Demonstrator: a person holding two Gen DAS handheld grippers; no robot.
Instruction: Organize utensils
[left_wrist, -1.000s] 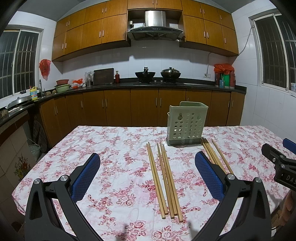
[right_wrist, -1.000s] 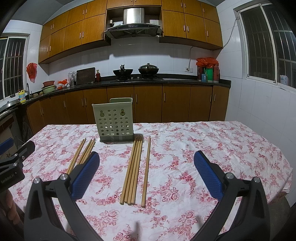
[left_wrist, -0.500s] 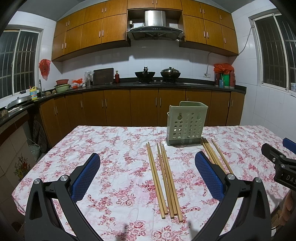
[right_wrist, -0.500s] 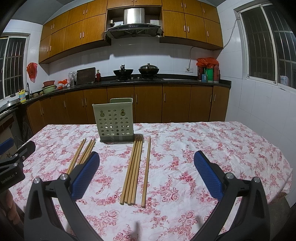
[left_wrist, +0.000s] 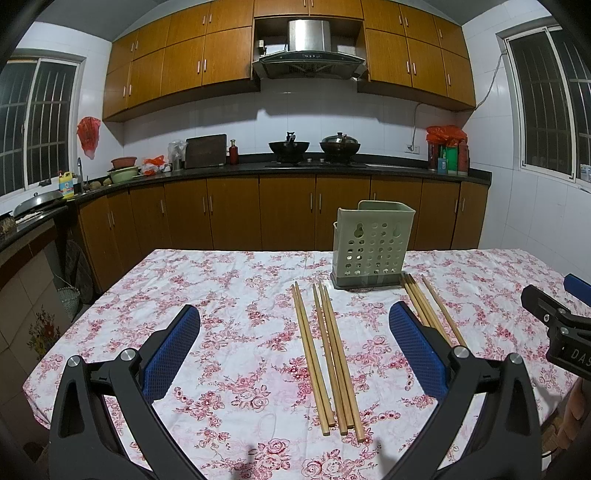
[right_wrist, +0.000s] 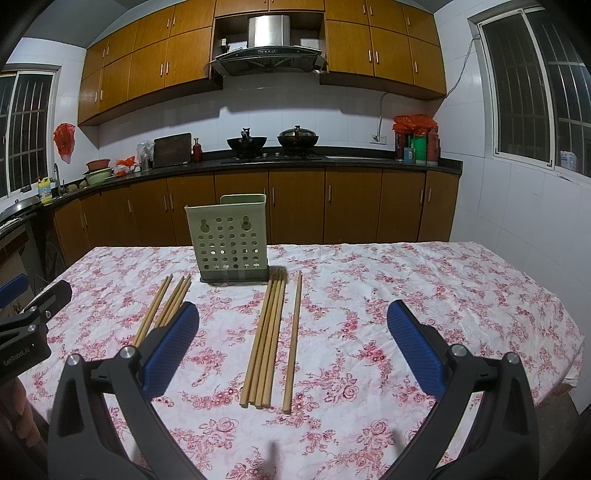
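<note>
A pale green perforated utensil holder (left_wrist: 371, 245) stands upright on the floral tablecloth (left_wrist: 229, 291); it also shows in the right wrist view (right_wrist: 231, 240). Several wooden chopsticks (left_wrist: 327, 354) lie left of it, and another group of chopsticks (left_wrist: 430, 308) lies to its right, also seen in the right wrist view (right_wrist: 271, 339). The left group shows there too (right_wrist: 164, 306). My left gripper (left_wrist: 293, 349) is open and empty, hovering near the front edge over the left chopsticks. My right gripper (right_wrist: 291, 349) is open and empty over the right group.
The table's left edge (left_wrist: 59, 354) and right edge (right_wrist: 565, 325) drop to the floor. Brown kitchen cabinets (left_wrist: 258, 214) and a counter with woks (left_wrist: 290, 147) stand behind. Each gripper shows at the other view's side (left_wrist: 557, 325) (right_wrist: 26, 325).
</note>
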